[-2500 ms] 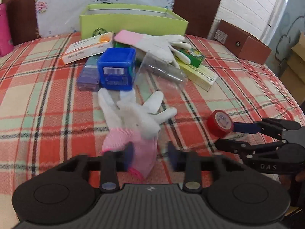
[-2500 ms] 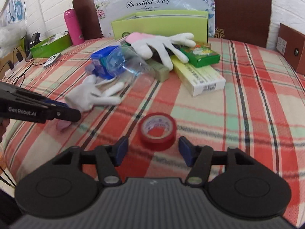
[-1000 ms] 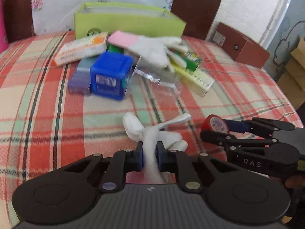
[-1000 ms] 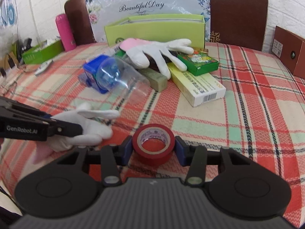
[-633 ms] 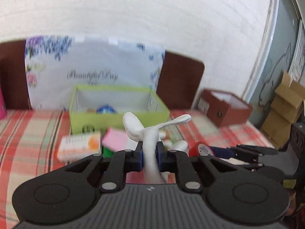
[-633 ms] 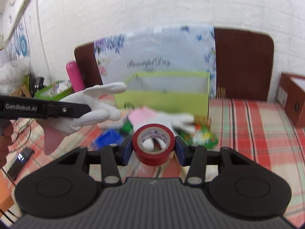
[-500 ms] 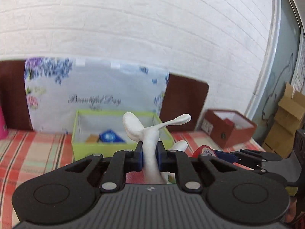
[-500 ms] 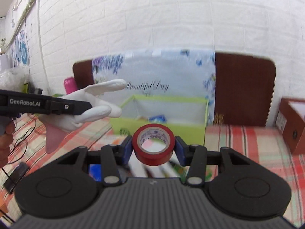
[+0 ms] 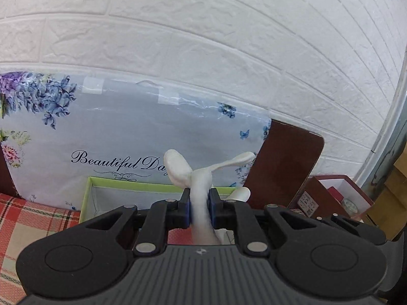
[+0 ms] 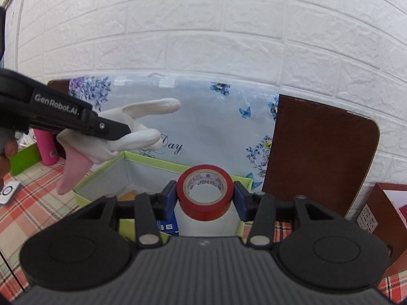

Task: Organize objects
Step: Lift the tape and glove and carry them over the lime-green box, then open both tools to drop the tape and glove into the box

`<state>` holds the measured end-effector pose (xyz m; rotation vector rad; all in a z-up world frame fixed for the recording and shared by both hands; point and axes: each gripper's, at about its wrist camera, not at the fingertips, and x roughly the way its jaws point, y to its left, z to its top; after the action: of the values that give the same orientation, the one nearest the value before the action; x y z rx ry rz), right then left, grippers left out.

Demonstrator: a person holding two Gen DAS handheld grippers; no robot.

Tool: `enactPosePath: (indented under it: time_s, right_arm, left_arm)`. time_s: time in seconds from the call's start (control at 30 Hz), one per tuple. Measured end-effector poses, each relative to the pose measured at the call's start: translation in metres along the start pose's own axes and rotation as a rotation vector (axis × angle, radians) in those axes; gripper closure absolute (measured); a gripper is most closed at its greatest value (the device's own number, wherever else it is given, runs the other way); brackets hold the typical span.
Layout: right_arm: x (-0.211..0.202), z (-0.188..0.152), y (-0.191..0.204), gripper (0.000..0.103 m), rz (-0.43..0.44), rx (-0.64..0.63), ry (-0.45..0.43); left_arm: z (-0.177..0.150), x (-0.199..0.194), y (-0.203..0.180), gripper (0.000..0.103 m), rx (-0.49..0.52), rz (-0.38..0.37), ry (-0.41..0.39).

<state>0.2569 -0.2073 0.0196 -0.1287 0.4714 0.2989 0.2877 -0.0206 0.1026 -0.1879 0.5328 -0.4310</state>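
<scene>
My left gripper (image 9: 199, 207) is shut on a white glove (image 9: 198, 175) with a pink cuff and holds it in the air in front of the green box (image 9: 87, 198). In the right wrist view the glove (image 10: 132, 132) hangs from the left gripper (image 10: 119, 129) above the box's left wall (image 10: 101, 175). My right gripper (image 10: 204, 198) is shut on a red tape roll (image 10: 204, 194) and holds it over the open green box. A blue packet (image 10: 166, 225) lies inside the box.
A floral "Beautiful Day" bag (image 10: 211, 124) stands behind the box against a brown chair back (image 10: 318, 157). A brown box (image 9: 328, 200) sits at the right. A pink bottle (image 10: 45, 147) and the plaid tablecloth (image 10: 33, 203) are at the left.
Both grippers have lifted their loads off the table and moved forward to the green box. The views tilted up toward the wall. The grips have not changed.
</scene>
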Motion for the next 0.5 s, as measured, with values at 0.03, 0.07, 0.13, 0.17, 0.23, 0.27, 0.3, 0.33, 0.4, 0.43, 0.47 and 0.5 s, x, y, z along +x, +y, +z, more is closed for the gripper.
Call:
enactPosePath:
  time_s: [0.03,0.07,0.13,0.17,0.23,0.27,0.3,0.33,0.4,0.43,0.47,0.5]
  right_arm:
    - [0.011,-0.002,-0.001,0.057,0.0,0.003,0.009]
    - [0.022,-0.004,-0.002,0.057,-0.001,0.007,0.02]
    - [0.044,-0.007,-0.002,0.057,-0.001,0.015,0.05]
    - [0.054,-0.01,-0.003,0.057,0.003,0.019,0.069]
    - [0.073,-0.015,-0.003,0.057,0.008,0.021,0.108]
    - [0.082,-0.018,-0.002,0.057,0.008,0.015,0.128]
    - [0.09,-0.021,-0.001,0.057,0.002,0.008,0.146]
    - [0.098,-0.023,0.0,0.057,-0.005,0.0,0.164]
    - [0.109,-0.028,0.002,0.057,-0.004,-0.006,0.189]
    - [0.113,-0.03,0.003,0.057,0.005,-0.005,0.202]
    - [0.116,-0.032,0.003,0.057,0.017,-0.003,0.216]
    - [0.117,-0.034,0.004,0.048,0.026,-0.008,0.207]
  left_arm:
    - [0.0,0.01,0.004,0.09,0.005,0.006,0.01]
    - [0.0,0.02,0.006,0.09,0.011,0.019,0.021]
    - [-0.003,0.039,0.013,0.09,0.024,0.043,0.047]
    - [-0.006,0.047,0.017,0.09,0.025,0.055,0.062]
    - [-0.012,0.062,0.026,0.09,0.02,0.072,0.096]
    - [-0.014,0.068,0.029,0.09,0.018,0.074,0.108]
    - [-0.017,0.074,0.034,0.09,0.015,0.079,0.124]
    - [-0.02,0.079,0.037,0.09,0.012,0.089,0.135]
    - [-0.024,0.084,0.042,0.089,0.015,0.099,0.136]
    - [-0.026,0.086,0.044,0.083,0.024,0.097,0.128]
    - [-0.027,0.087,0.045,0.065,0.032,0.091,0.126]
    - [-0.029,0.087,0.046,0.048,0.032,0.096,0.127]
